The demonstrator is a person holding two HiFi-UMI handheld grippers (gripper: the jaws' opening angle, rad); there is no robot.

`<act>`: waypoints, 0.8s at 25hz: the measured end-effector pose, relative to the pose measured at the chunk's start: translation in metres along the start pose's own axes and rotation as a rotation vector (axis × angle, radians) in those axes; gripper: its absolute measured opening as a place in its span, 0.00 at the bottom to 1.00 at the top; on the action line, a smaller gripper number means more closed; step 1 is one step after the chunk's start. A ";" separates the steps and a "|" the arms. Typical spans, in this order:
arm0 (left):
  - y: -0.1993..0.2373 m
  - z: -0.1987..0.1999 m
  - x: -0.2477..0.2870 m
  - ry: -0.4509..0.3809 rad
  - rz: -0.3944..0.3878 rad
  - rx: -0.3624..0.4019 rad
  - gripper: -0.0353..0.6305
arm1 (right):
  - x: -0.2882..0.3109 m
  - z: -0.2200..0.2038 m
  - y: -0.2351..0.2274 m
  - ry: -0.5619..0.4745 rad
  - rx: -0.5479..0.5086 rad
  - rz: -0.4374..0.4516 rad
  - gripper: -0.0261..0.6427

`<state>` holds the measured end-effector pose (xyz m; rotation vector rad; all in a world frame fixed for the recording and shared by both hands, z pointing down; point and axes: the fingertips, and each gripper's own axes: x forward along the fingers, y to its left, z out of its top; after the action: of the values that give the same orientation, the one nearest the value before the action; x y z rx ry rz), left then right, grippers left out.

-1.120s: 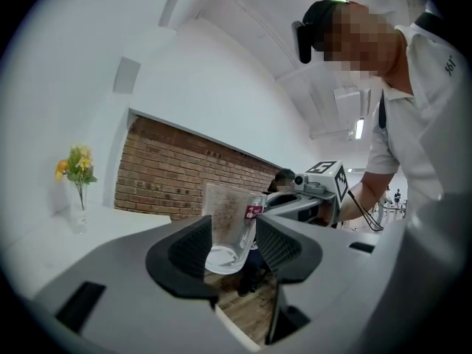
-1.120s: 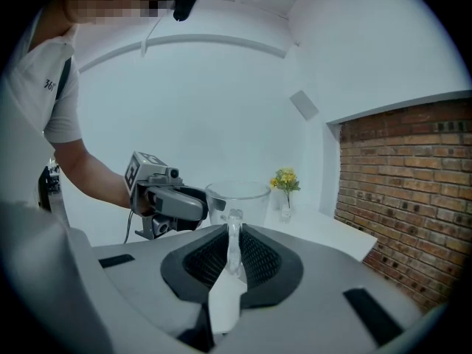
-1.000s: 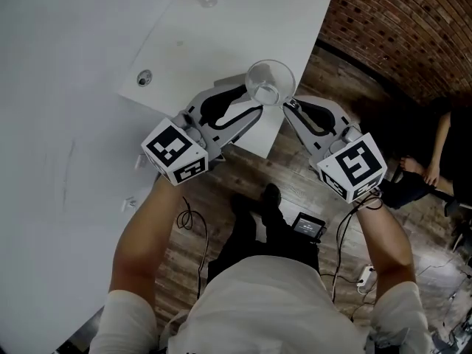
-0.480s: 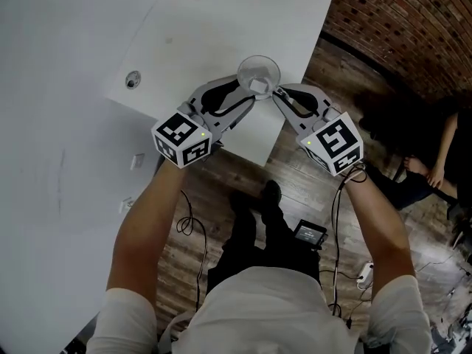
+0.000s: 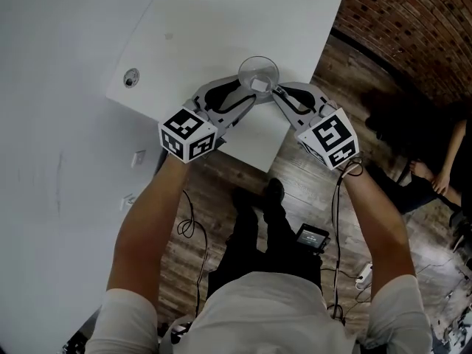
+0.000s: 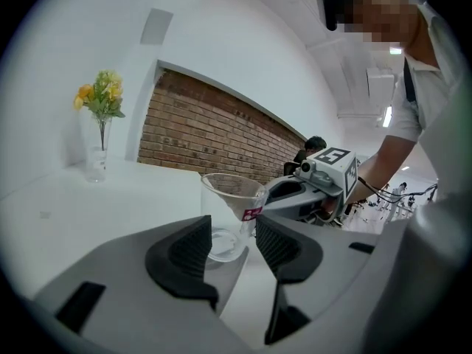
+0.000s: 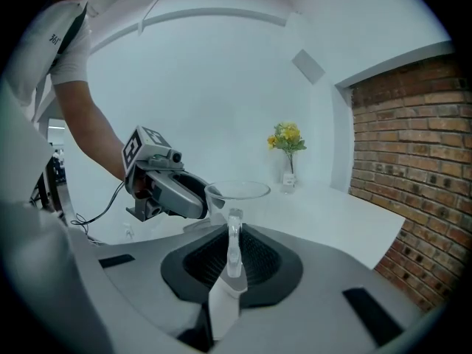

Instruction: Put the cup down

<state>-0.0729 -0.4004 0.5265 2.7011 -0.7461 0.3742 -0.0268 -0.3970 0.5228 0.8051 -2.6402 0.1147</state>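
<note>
A clear cup (image 5: 258, 71) with a clear handle (image 7: 234, 245) is low over the near corner of the white table (image 5: 214, 28); whether its base touches the top I cannot tell. My right gripper (image 5: 274, 93) comes in from the right and is shut on that handle, its pads (image 7: 254, 260) pressing it from both sides. My left gripper (image 5: 247, 100) points at the cup from the left. In the left gripper view its jaws (image 6: 232, 238) stand apart with the cup (image 6: 228, 212) just beyond the tips, untouched.
A glass vase of yellow flowers (image 6: 99, 135) stands at the table's far side. A round cable hole (image 5: 131, 77) lies left of the grippers. The table's edge drops to a wooden floor (image 5: 310, 175), with a small device (image 5: 310, 234) and cables. A person (image 5: 435, 168) sits by the brick wall.
Both grippers and the cup have sunk toward the table corner, moving a little up and left in the head view. The right gripper's hold on the handle is unchanged.
</note>
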 end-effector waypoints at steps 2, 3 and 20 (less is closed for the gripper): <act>0.001 -0.003 0.002 0.012 0.001 0.004 0.32 | 0.002 -0.004 -0.001 0.002 0.003 0.000 0.10; 0.001 -0.005 0.003 0.017 0.001 0.005 0.32 | 0.002 -0.006 -0.001 0.005 0.004 0.001 0.10; 0.005 -0.021 0.011 0.063 0.017 0.025 0.32 | 0.010 -0.027 -0.002 -0.013 -0.007 -0.021 0.10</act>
<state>-0.0703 -0.4017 0.5503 2.6945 -0.7523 0.4731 -0.0242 -0.3985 0.5517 0.8342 -2.6420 0.0942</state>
